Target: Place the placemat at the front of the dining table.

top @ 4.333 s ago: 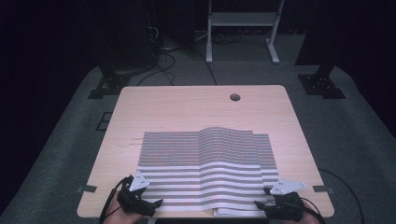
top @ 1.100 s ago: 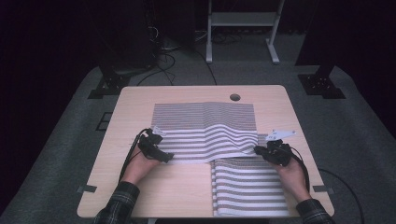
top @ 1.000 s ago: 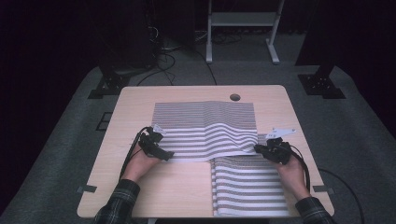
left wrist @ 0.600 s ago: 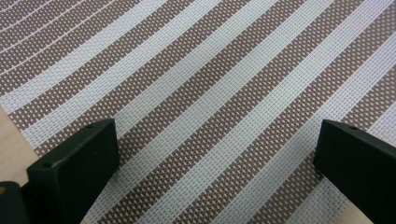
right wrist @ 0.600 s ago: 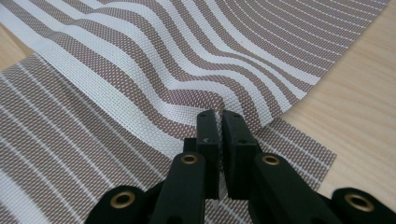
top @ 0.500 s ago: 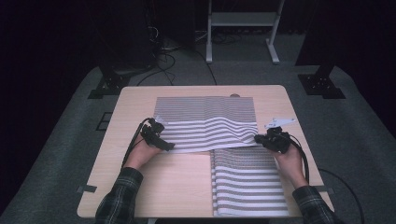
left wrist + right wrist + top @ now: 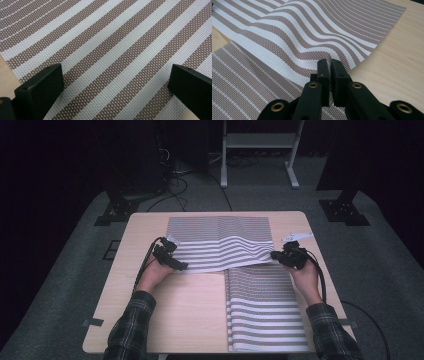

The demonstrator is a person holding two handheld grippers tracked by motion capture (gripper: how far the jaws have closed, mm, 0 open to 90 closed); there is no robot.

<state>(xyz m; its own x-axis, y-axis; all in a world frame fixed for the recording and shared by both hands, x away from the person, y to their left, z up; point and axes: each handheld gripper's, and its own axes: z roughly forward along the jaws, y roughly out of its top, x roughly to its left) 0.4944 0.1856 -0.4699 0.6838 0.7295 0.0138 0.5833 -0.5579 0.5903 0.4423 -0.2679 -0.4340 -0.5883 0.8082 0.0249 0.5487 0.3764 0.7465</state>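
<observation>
A brown-and-white striped mat (image 7: 220,240) lies across the far half of the wooden table (image 7: 190,315), rippled toward its right side. My right gripper (image 7: 280,256) is shut on that mat's near right corner; in the right gripper view the pads (image 7: 328,62) pinch the woven edge (image 7: 312,32). My left gripper (image 7: 175,262) rests at the mat's near left corner. In the left gripper view its jaws stand wide apart, open (image 7: 116,68), over the weave (image 7: 112,50). A second striped mat (image 7: 265,310) lies flat at the near right, its far edge under the first.
Bare wood (image 7: 185,320) spreads at the near left of the table. Behind the table, on the grey carpet, stand a white frame's legs (image 7: 257,155), black floor plates (image 7: 115,212) and loose cables (image 7: 175,170). The person's plaid sleeves (image 7: 132,325) come in from below.
Both hands moved away from the person, and the upper mat went with them toward the table's far edge. It now lies flatter and uncovers more of the second mat.
</observation>
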